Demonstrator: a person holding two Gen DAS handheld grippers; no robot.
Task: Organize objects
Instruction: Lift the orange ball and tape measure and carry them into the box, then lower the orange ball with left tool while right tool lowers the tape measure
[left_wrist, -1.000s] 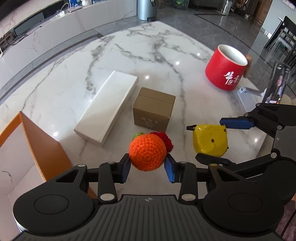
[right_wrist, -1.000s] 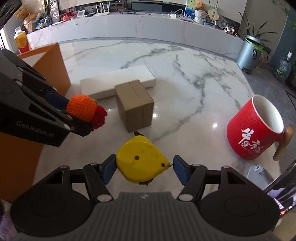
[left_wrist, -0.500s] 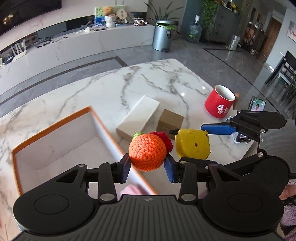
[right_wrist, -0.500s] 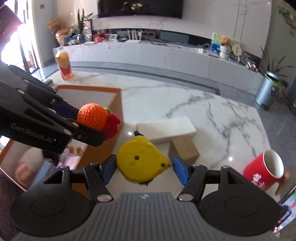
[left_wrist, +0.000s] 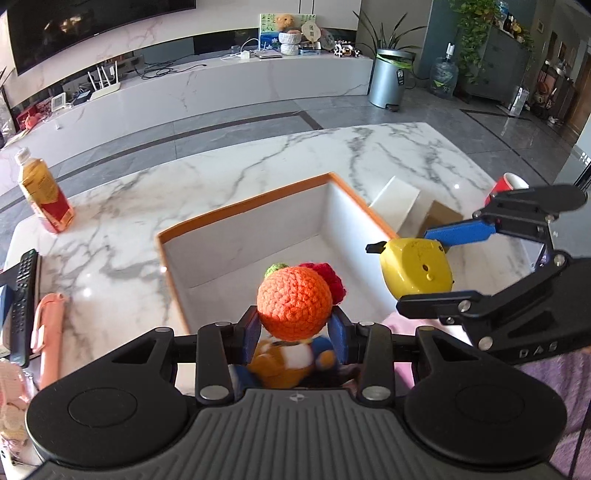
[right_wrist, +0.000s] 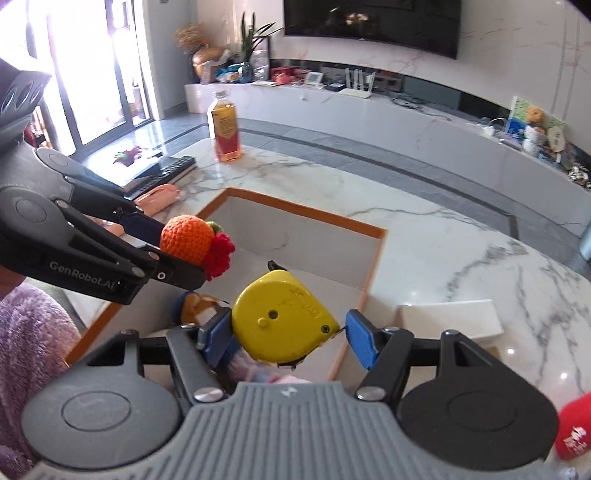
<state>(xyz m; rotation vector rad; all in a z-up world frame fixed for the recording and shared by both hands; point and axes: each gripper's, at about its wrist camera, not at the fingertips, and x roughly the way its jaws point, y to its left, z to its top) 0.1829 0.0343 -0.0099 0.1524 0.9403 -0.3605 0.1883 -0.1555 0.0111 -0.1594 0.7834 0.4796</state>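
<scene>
My left gripper (left_wrist: 294, 328) is shut on a crocheted orange ball (left_wrist: 293, 302) that has a red and a green knit piece attached. My right gripper (right_wrist: 288, 336) is shut on a yellow tape measure (right_wrist: 280, 314). Both loads hang side by side over a white box with an orange rim (left_wrist: 240, 206), the tape measure (left_wrist: 415, 267) to the right of the ball. An orange, white and blue soft toy (left_wrist: 291, 358) lies blurred in the box under the ball. Some pink cloth (left_wrist: 402, 321) lies beside it.
A bottle of amber drink (left_wrist: 44, 192) stands at the table's far left. A black remote (left_wrist: 22, 302) and a pink case (left_wrist: 48, 332) lie nearer. Right of the box are a long white carton (left_wrist: 395, 201), a cardboard box (left_wrist: 441, 218) and a red mug (left_wrist: 508, 182).
Both grippers have risen and swung left with their loads, from above the cartons and the mug to above the orange-rimmed box. Neither grip has altered.
</scene>
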